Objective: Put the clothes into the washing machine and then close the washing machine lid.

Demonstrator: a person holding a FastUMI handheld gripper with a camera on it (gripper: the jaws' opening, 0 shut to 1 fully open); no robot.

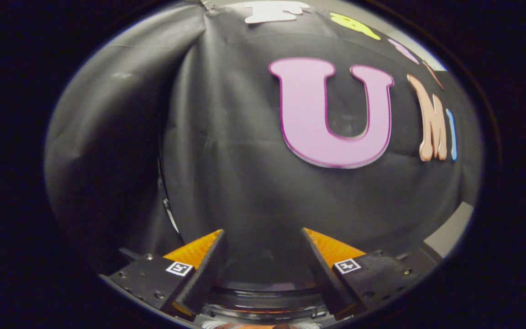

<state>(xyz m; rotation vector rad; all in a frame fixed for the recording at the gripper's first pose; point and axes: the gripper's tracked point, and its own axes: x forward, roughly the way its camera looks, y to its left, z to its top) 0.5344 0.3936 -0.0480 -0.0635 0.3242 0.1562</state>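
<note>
We see our gripper (263,256) at the bottom centre, fingers spread apart and holding nothing, with the booth's black cloth wall (226,160) filling the frame beyond them.

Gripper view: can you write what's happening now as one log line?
gripper: open, nothing between fingers | ahead: black cloth wall | below fingers: dark round rim, unclear
</note>
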